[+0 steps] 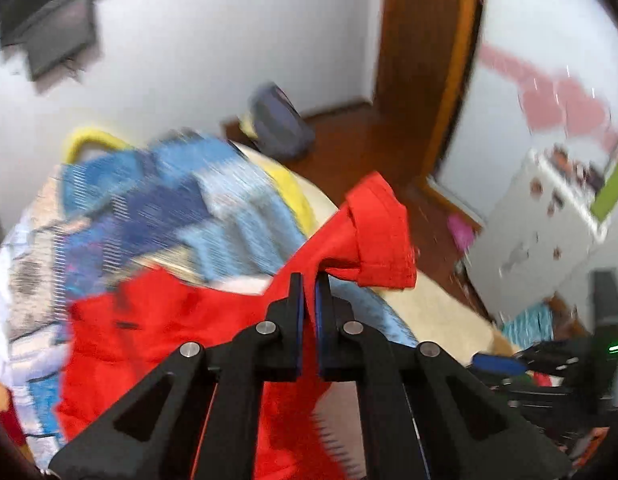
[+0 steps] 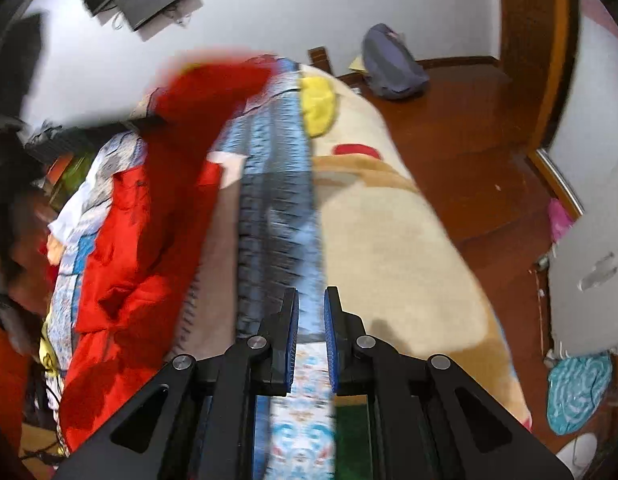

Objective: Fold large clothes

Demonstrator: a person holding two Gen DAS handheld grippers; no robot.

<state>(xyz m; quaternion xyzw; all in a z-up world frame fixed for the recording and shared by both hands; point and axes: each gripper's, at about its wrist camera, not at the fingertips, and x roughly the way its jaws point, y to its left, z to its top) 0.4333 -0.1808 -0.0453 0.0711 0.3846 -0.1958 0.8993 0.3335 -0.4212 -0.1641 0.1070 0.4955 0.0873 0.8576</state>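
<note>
Bed under cream blanket [image 2: 389,240], red garment [image 2: 121,240] and blue patterned cloth [image 2: 277,200] lying on it
</note>
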